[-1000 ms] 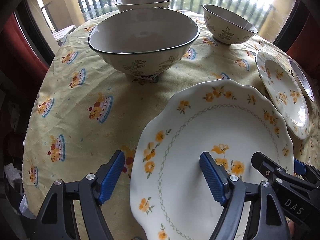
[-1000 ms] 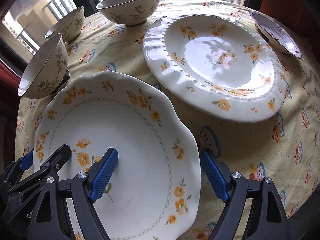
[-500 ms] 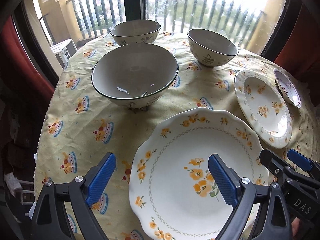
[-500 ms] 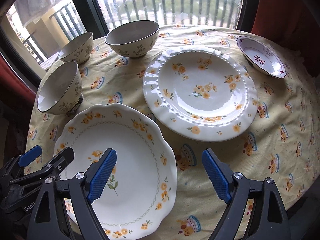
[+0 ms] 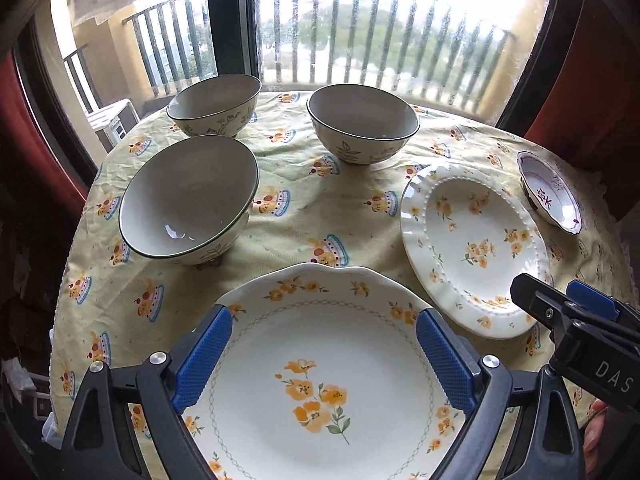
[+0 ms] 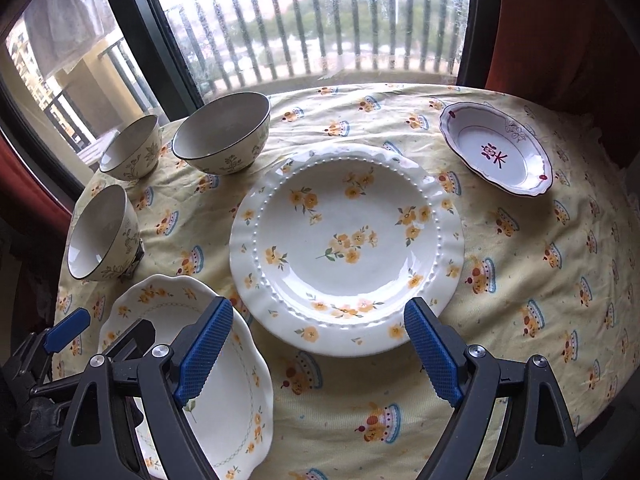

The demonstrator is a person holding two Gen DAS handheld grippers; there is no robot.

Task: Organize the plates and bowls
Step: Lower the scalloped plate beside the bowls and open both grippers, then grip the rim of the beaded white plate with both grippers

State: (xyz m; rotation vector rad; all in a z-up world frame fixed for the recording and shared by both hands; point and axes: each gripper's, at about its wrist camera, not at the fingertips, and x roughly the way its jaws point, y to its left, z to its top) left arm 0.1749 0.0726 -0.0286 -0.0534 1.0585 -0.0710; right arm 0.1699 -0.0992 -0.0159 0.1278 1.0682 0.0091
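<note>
scalloped plate (image 5: pixel 320 380): we've got it right under l tongs (image 5: pixel 322 354), nearest
beaded plate (image 6: pixel 346 248): dead ahead of r tongs (image 6: pixel 318 352)
tongs: both spread, pinching nothing

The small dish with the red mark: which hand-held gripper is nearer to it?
Right. The right hand-held gripper hovers before the beaded plate, which adjoins that dish; the left hand-held gripper hangs over the scalloped plate, farther away.

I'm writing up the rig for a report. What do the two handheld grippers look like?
Both match. The left gripper and right gripper each have two black plastic clamp-style arms with triangular cutouts and silver pivot bolts, tipped with blue cross-hatched pads. The right gripper's side, seen from the left camera, bears white letters "DAS". No cables or sleeves show.
</note>
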